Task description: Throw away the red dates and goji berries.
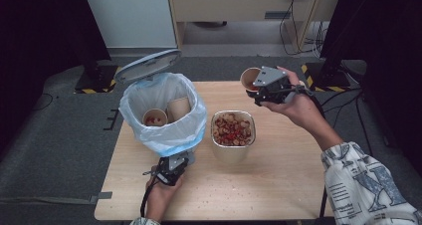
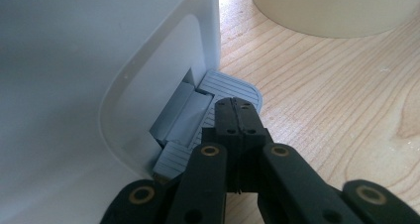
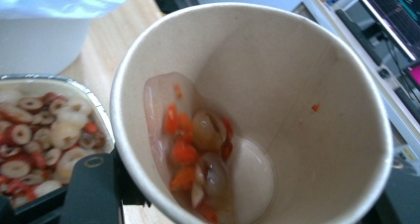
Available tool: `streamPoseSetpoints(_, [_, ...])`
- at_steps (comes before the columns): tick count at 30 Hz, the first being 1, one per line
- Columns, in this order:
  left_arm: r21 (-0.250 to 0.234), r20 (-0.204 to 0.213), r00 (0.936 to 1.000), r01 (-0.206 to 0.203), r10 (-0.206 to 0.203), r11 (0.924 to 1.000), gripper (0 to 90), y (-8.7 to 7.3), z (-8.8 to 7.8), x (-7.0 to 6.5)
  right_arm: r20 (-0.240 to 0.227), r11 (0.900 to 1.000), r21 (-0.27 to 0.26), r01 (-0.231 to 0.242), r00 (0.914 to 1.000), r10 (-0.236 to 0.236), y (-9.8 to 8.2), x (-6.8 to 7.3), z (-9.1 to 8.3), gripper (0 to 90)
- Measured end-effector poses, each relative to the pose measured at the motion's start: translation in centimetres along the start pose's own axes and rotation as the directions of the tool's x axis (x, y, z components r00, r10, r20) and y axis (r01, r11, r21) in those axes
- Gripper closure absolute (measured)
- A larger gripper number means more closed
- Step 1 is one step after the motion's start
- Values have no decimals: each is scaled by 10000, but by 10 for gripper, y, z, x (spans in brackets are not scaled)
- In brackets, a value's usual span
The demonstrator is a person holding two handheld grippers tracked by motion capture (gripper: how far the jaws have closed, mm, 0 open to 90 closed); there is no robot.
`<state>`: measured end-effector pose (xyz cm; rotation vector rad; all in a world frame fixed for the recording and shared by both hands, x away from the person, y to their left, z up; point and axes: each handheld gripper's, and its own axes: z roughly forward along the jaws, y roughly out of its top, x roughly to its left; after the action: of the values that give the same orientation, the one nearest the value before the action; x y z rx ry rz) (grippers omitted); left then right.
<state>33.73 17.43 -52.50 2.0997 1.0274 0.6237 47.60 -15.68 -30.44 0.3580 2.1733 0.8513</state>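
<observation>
A white pedal bin (image 1: 164, 110) lined with a pale blue bag stands at the table's left with its lid (image 1: 148, 64) up. Two paper cups (image 1: 168, 113) lie inside it. My left gripper (image 1: 174, 164) is shut, and in the left gripper view its tips (image 2: 236, 105) rest on the bin's grey pedal (image 2: 237, 85). My right gripper (image 1: 257, 89) is shut on a tilted paper cup (image 1: 249, 77), held above the table's far side. That cup (image 3: 277, 85) holds wet red and white food scraps (image 3: 198, 149); one black finger (image 3: 94, 184) shows beside it.
A foil container (image 1: 233, 148) full of red and white food pieces stands mid-table, right of the bin, and appears as well in the right gripper view (image 3: 74, 85). The wooden table (image 1: 278, 185) is bare in front and at the right. Black stands and cables lie on the floor behind.
</observation>
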Motion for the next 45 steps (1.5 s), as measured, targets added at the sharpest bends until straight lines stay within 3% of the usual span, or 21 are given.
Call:
streamPoseSetpoints(2, [22,-42,10000,-40,40,10000,898,0,0,0,-34,10000,-1,49,10000,-49,2,1,-1,333])
streamPoseSetpoints(3, [11,-9,10000,-71,71,10000,899,0,0,1,-219,9996,-1,290,9993,-290,3,4,-2,333])
streamPoseSetpoints(10, [-23,40,10000,-51,51,10000,899,0,0,1,-103,10000,-49,60,9999,-60,4,1,-4,332])
streamPoseSetpoints(13, [-18,47,10000,-55,56,10000,899,0,0,1,-118,9991,40,412,9991,-412,6,5,-3,332])
streamPoseSetpoints(18, [-29,46,10000,-42,42,10000,898,0,0,1,266,9953,136,962,9950,-965,9,8,-3,333])
streamPoseSetpoints(19, [-31,43,10000,-40,40,10000,898,0,0,0,398,9894,280,1427,9888,-1438,12,11,-4,333])
streamPoseSetpoints(21, [-30,38,10000,-52,52,10000,898,0,0,0,361,9875,237,1556,9870,-1564,14,12,-4,333])
streamPoseSetpoints(27, [-30,69,10000,-25,26,10000,898,0,0,1,443,9914,207,1290,9905,-1298,16,8,-5,333])
streamPoseSetpoints(30, [-24,47,10000,-38,38,10000,898,0,0,0,249,9875,202,1562,9873,-1567,18,13,-3,332])
streamPoseSetpoints(45, [-22,49,10000,-32,32,10000,898,0,0,0,365,9834,252,1795,9829,-1804,19,16,-5,332])
